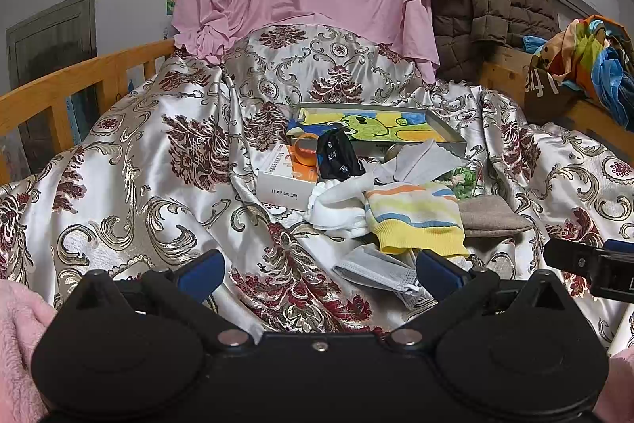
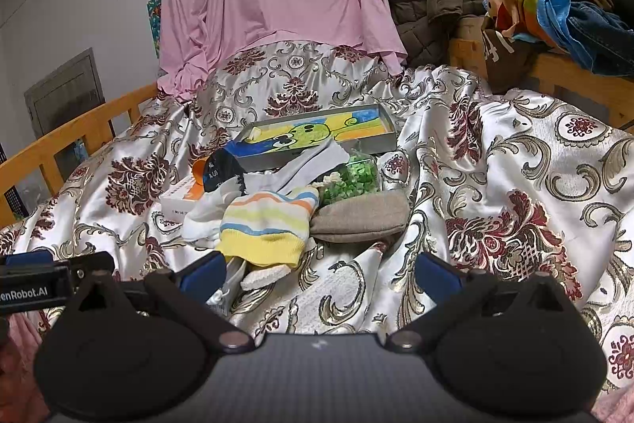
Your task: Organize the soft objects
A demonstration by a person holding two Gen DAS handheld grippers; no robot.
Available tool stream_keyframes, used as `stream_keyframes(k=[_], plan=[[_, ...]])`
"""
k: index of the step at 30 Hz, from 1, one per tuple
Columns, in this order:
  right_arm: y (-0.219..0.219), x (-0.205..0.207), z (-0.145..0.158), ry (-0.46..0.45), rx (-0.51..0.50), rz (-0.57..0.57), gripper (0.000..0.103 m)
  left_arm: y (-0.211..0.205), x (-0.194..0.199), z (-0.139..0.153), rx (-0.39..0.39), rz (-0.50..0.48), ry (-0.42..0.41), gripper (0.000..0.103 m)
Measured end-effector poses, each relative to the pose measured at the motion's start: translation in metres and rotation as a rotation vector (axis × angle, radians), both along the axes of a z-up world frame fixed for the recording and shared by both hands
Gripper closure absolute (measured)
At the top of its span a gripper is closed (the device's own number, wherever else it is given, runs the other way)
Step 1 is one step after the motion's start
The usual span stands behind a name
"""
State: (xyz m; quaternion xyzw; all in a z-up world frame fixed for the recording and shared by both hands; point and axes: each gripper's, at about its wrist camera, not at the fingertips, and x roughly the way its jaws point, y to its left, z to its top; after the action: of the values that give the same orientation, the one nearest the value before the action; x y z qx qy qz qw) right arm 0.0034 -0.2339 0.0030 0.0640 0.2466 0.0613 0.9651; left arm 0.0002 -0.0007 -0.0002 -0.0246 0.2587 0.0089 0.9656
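Left gripper [image 1: 319, 270]: jaws spread wide, holding nothing. Its blue fingertips [image 1: 200, 274] hover low over the patterned satin bedspread [image 1: 158, 153]; the right-hand pad sits just beside a grey face mask [image 1: 376, 272] lying flat on the spread, though whether it touches the mask cannot be told.

Right gripper [image 2: 321, 272]: jaws likewise wide apart and empty. The left pad stands just beside the yellow hem of the striped sock [image 2: 269, 224]; contact cannot be confirmed.

Soft objects lie in a loose heap at mid-bed. The striped sock rests on top, overlapping a white sock [image 1: 337, 209] to its left and touching a grey-brown sock [image 2: 360, 221] to its right. A black sock [image 1: 337, 153] and a pale grey sock [image 1: 420, 157] lie behind, with a bag of green pieces [image 2: 352, 181] between the heap and a shallow grey tray [image 2: 386, 139] that holds a coloured cartoon picture. A white box [image 1: 281, 181] with an orange ring [image 1: 305, 145] on it lies at the heap's left.
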Motion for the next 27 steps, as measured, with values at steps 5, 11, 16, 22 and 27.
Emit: stream_keyframes(k=[5,11,16,22,27], plan=[[0.000,0.000,0.000,0.000,0.000,0.000,0.000,0.000,0.000,0.000,0.000,0.000,0.000,0.001],[0.001,0.000,0.000,0.001,-0.001,0.000,0.000,0.000,0.000,0.000,0.001,0.000,0.000,0.001],[0.000,0.000,0.000,0.001,-0.001,0.000,0.000,0.000,0.000,0.000,0.000,0.000,0.001,0.001],[0.000,0.001,0.001,0.008,0.000,-0.001,0.000,0.000,0.003,-0.002,-0.017,0.000,0.015,0.001],[0.000,0.008,0.007,0.040,0.015,0.012,0.000,0.005,0.011,-0.001,-0.064,-0.025,0.072,0.001]])
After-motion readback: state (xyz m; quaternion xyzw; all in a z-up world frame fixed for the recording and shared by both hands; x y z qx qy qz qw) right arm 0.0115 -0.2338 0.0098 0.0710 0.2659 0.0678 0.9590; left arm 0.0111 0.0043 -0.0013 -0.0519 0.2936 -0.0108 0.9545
